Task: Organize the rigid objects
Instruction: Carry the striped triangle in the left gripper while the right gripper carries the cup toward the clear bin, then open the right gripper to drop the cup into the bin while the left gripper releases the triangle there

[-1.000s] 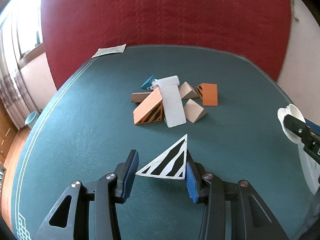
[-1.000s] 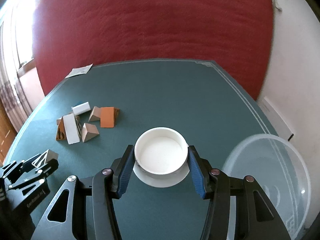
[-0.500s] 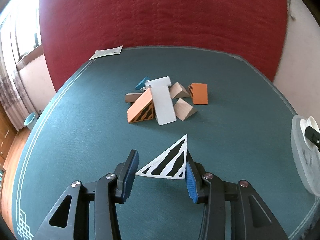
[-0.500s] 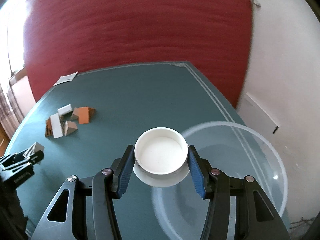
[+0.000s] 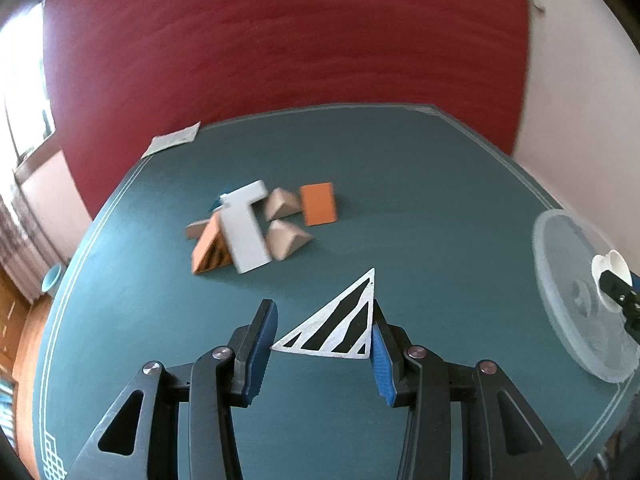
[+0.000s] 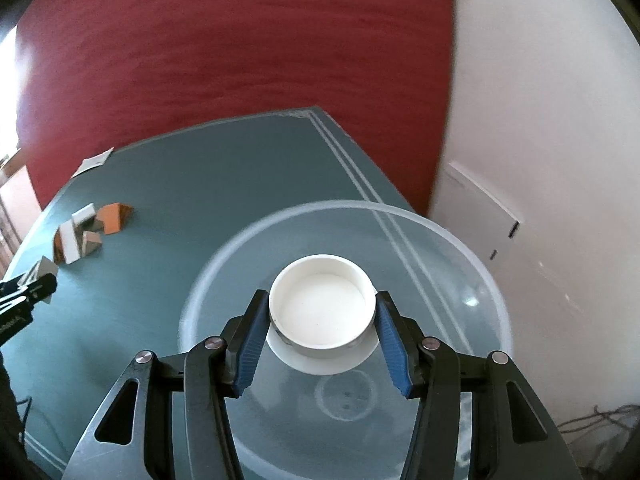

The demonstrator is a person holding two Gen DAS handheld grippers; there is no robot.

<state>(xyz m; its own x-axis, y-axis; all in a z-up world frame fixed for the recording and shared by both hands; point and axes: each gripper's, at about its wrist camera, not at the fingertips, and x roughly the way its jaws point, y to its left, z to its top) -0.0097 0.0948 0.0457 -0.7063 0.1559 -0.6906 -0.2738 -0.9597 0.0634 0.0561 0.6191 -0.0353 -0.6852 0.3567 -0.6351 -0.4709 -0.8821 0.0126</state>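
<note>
My left gripper is shut on a white triangular block with black stripes and holds it above the green table. My right gripper is shut on a round white cup-like piece and holds it over the middle of a clear plastic bowl. The bowl also shows at the right edge of the left wrist view, with the right gripper and white piece above it. A pile of blocks lies mid-table: orange, tan, white and blue pieces.
A paper slip lies at the table's far left edge. A red padded wall stands behind the table, a white wall to the right. The bowl sits near the table's right front corner. The block pile shows small at left in the right wrist view.
My right gripper has carried the white piece rightward until it hangs over the clear bowl. My left gripper, still holding the striped block, has drawn back and swung right; the pile looks farther off.
</note>
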